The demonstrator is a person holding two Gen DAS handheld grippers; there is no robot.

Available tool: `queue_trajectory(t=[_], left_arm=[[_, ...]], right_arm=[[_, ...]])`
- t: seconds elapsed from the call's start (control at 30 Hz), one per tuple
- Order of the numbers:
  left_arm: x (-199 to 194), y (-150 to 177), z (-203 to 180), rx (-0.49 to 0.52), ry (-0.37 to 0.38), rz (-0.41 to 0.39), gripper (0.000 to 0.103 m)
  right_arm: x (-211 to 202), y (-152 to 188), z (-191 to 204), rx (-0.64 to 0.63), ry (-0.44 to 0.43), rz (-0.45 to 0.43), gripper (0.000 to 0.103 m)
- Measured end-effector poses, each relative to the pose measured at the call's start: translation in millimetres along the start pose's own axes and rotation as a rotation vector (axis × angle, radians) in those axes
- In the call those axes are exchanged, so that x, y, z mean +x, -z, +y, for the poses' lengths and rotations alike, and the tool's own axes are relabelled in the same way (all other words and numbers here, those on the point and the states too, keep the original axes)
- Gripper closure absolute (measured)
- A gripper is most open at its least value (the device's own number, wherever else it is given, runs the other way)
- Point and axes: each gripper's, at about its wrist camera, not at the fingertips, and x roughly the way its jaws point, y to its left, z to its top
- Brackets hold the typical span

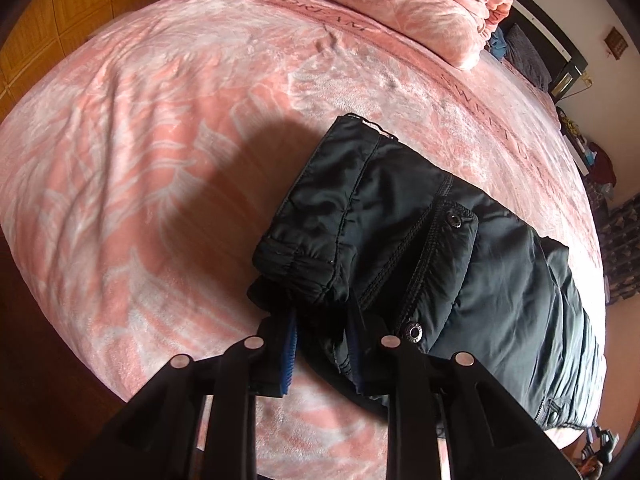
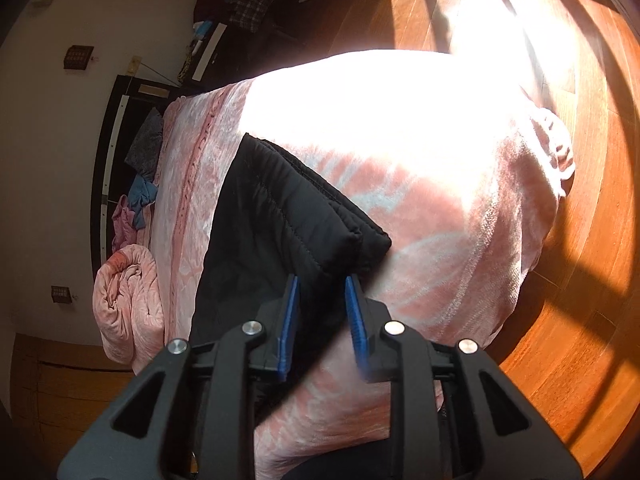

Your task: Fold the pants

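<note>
- left wrist view: the pants (image 1: 420,240), black, padded and quilted, are seen lying already doubled over on the pink bed (image 1: 160,160), right of the middle, with a cuffed hem nearest the camera.
- they are judged soft, puffy and light, with a slick shell that may slide and spring back; a hold is best taken on a thick hemmed edge or on stacked layers at a corner, away from the metal snaps.
- the left gripper (image 1: 322,320) is seen narrowly parted at the near hem; dark fabric lies between its blue pads (image 1: 290,344), yet whether it is pinched cannot be told.
- right wrist view: the pants (image 2: 280,208) are seen as a dark folded block on the left half of the bed (image 2: 460,220), with a folded corner just beyond the fingertips.
- the right gripper (image 2: 322,284) is seen released, its jaws a little apart, nothing clamped; the corner sits at the gap, with no pressing visible.
</note>
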Motion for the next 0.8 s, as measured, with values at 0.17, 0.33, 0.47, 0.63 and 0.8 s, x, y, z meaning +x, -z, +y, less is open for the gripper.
queue_trajectory(t=[0.17,0.33,0.47,0.63,0.8], left_arm=[[-39.6,8.7,-4.8,0.019,-0.086,-0.175,0.039],[-41.7,12.2,-22.3,0.023,-0.035,-0.218,0.024],[-8.1,21.2,-38.7,0.053,-0.038,-0.112,0.023],[18.2,35.7,-36.8,-0.003,-0.032,-0.074,0.022],[13.8,47.1,-32.0,-0.110,0.002,-0.187,0.021]], right_arm=[[-24.8,-2.0,16.7,-0.047,-0.045,-0.050,0.075],[5.2,1.5,31.8,-0.093,-0.052,-0.003,0.075],[27.6,-2.4,10.4,-0.029,0.008,0.041,0.090],[-11.4,-5.3,-2.2,-0.004,-0.050,-0.058,0.052],[-6.3,-9.5,-21.9,0.041,-0.103,-0.016,0.049]])
